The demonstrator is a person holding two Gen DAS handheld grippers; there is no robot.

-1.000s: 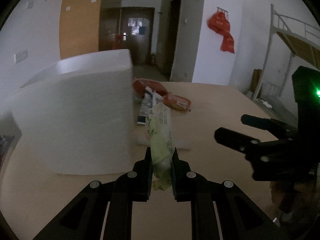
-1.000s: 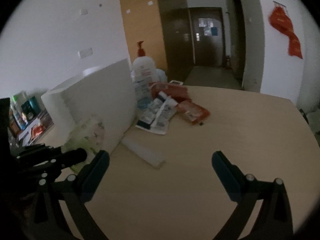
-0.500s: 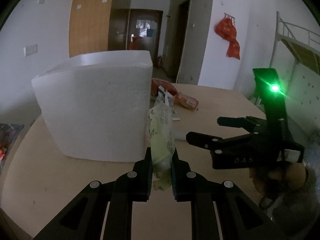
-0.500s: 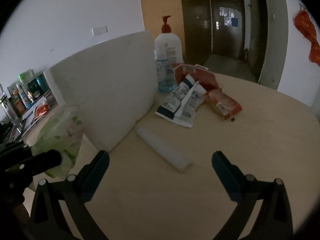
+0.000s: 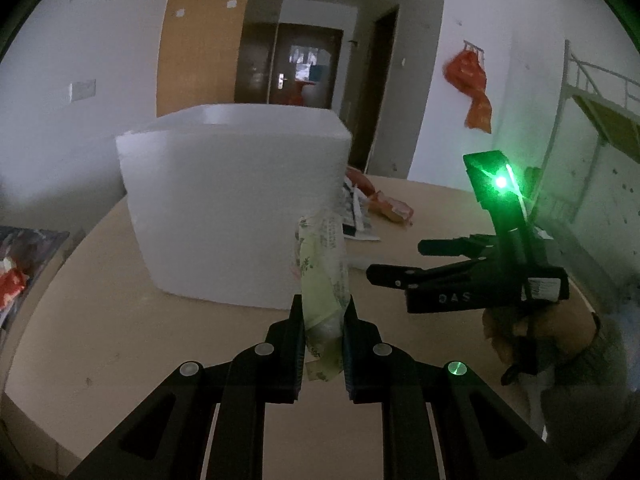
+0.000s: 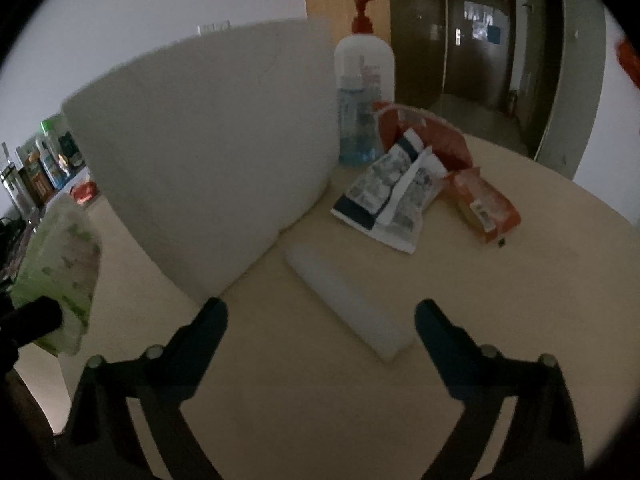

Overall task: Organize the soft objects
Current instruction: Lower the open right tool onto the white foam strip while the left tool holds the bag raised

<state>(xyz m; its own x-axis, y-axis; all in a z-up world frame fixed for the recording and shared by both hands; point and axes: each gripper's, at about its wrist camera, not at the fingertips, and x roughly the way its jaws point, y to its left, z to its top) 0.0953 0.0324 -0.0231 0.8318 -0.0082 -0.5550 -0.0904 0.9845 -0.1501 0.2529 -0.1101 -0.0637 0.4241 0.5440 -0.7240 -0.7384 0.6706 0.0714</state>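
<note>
The left gripper (image 5: 323, 320) pinches a green tissue pack (image 5: 323, 280) between its pads, holding it upright above the table (image 5: 100, 320), just in front of the white foam box (image 5: 236, 200). The right gripper (image 6: 320, 316) stands spread wide, its jaws having just been closing a little, with nothing pressed between them; below it lies a white roll (image 6: 348, 300) flat on the table (blurred, so its material is unclear). Beyond the roll sit a printed packet (image 6: 392, 200), an orange pack (image 6: 486, 204) and a pump bottle (image 6: 362, 92) beside the box.
</note>
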